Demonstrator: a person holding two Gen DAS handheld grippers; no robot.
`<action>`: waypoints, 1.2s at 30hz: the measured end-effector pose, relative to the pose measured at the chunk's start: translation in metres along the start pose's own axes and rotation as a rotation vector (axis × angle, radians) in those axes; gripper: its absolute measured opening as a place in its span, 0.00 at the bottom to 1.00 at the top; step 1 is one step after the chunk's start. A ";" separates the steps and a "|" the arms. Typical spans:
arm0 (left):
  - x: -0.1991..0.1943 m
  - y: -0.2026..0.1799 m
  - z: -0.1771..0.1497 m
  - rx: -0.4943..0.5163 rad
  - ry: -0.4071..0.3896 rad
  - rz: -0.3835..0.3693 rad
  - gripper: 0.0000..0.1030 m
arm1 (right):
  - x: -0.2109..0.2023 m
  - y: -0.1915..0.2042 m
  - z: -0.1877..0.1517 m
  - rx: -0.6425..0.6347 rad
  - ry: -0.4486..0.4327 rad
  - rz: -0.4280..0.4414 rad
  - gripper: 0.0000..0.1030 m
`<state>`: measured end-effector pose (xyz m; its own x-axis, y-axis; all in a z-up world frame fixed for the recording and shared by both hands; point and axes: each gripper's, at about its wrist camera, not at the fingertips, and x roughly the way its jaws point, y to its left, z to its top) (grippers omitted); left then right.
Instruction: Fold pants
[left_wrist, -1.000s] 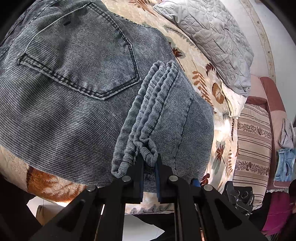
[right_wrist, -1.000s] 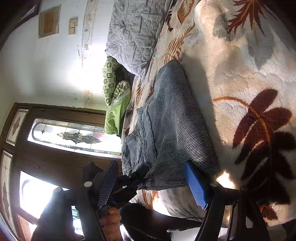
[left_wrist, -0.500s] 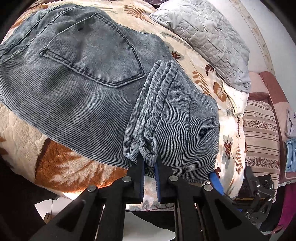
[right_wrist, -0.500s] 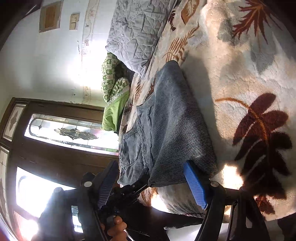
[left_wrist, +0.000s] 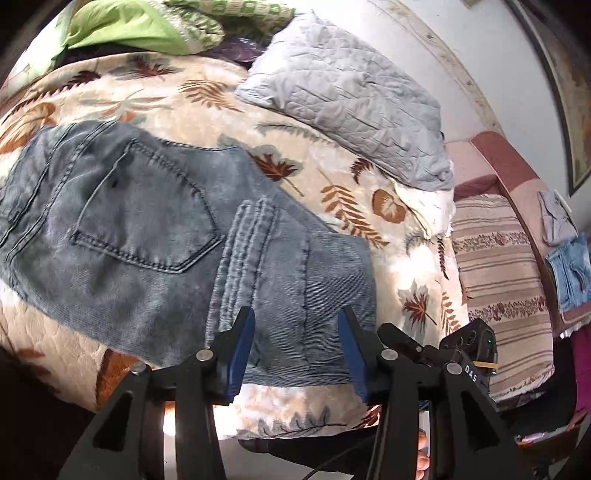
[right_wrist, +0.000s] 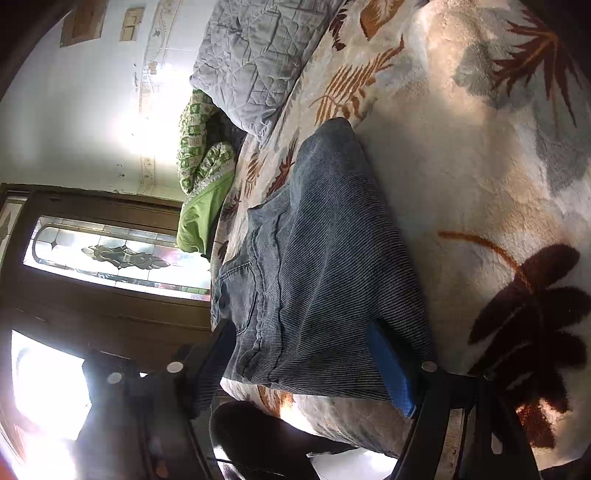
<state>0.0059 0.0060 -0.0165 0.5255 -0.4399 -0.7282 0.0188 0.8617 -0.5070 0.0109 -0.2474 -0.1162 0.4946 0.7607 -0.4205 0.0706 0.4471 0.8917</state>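
Left wrist view showed the pants (left_wrist: 155, 236) lying folded on the bed (left_wrist: 369, 177). Both the left tool (left_wrist: 295, 347) and the right tool (right_wrist: 306, 369) were wide open and held nothing. Those pants looked thick, soft and floppy; the bunched hem (left_wrist: 236, 266) seemed easiest to pinch. Layers underneath stayed hidden.

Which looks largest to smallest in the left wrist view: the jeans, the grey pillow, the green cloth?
1. jeans, though nearest the camera
2. grey pillow
3. green cloth, partly cut off at the edge
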 end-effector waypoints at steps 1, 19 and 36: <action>0.008 0.000 -0.002 0.005 0.024 -0.008 0.46 | 0.000 -0.001 0.001 0.006 -0.002 0.008 0.74; 0.055 0.027 -0.012 0.013 0.190 0.117 0.06 | 0.047 0.022 0.111 0.003 0.095 0.027 0.76; 0.102 -0.001 0.060 0.120 0.124 0.153 0.77 | 0.002 -0.009 0.013 0.028 0.177 0.071 0.73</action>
<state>0.1106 -0.0241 -0.0627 0.4216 -0.3231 -0.8473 0.0515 0.9414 -0.3333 0.0225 -0.2557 -0.1229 0.3396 0.8618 -0.3767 0.0659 0.3777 0.9236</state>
